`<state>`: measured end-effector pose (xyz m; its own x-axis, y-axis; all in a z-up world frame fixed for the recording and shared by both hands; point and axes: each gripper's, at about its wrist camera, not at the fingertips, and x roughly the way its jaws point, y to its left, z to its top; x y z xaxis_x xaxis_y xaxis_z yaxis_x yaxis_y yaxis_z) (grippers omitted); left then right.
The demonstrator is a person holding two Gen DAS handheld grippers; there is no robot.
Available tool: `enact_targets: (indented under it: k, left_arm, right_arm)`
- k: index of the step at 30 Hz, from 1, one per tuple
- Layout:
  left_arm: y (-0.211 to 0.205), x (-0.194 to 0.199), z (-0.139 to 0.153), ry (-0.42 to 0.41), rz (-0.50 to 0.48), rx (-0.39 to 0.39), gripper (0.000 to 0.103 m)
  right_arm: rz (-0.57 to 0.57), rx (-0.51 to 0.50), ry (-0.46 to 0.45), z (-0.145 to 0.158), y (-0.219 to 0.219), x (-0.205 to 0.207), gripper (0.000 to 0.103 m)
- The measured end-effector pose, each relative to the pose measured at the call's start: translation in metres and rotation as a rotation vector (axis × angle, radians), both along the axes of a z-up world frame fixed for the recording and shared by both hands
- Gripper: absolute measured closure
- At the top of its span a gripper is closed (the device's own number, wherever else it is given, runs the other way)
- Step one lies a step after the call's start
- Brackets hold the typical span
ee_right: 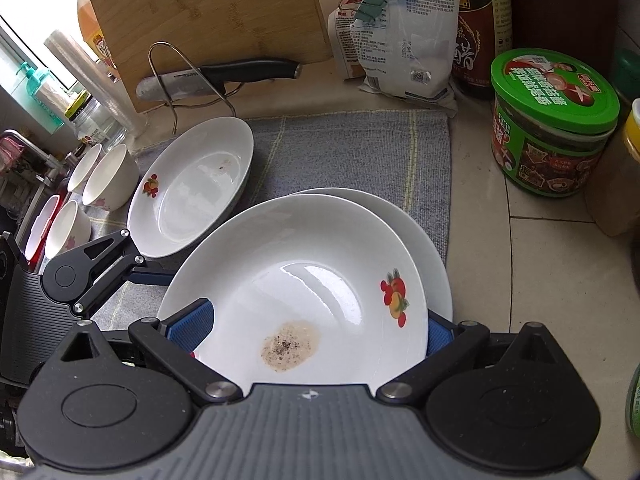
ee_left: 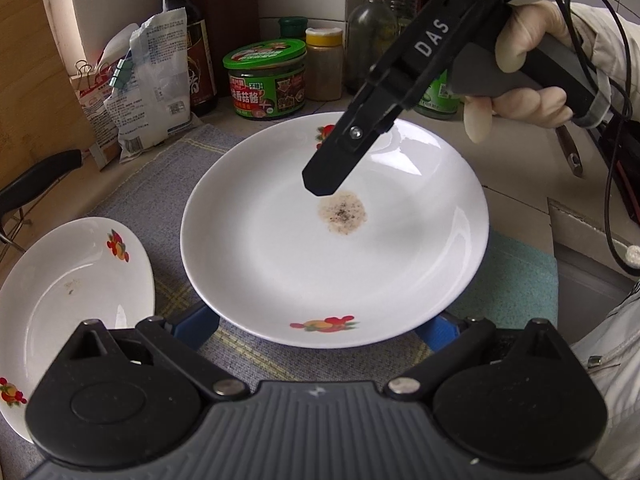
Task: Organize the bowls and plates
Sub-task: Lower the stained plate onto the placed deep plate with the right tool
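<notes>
**White glazed ceramic plate with fruit decals and a peppery stain: handling and grip points**

White glazed ceramic plate (ee_right: 304, 264) is lying slightly tilted over a second plain white plate (ee_right: 438, 240), both sitting on the grey checked cloth mat (ee_right: 360, 148) covering the beige tiled worktop (ee_right: 520, 264). The right hand-held gripper (ee_right: 316, 332) is straddling the near rim with its jaws spread wide: one blue pad is showing above the plate's inner slope, the other is passing behind and beneath it, and neither appears to be pressing. The left hand-held gripper (ee_left: 316, 330) is likewise standing released, both blue fingers disappearing under the opposite rim.

The plate is probably behaving as a stiff, moderately heavy, brittle body. Its glaze is shining and likely slippery, and the brown speckled residue (ee_right: 290, 346) may be making the centre greasy. The rim is offering the only practical hold, pinched above and below, clear of the residue. A hold at one edge is likely leaving the far side sagging, so a chip against the lower plate is a risk.
</notes>
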<state>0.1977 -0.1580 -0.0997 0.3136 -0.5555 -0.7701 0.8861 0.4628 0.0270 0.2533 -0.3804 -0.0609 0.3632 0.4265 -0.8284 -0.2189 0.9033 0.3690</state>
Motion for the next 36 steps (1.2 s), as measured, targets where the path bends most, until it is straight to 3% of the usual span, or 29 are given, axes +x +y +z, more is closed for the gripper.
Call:
enact_targets:
  k: [15,36]
  left_arm:
    - [-0.006,0.005,-0.008,-0.010,-0.039,0.051,0.002]
    - [-0.004,0.000,-0.008,-0.033,-0.033,0.040,0.001]
  right_arm:
    - [-0.036,-0.004,0.019,0.001,-0.005,-0.003,0.000]
    - [-0.066,-0.061,0.019,0.007,-0.002,-0.015,0.000]
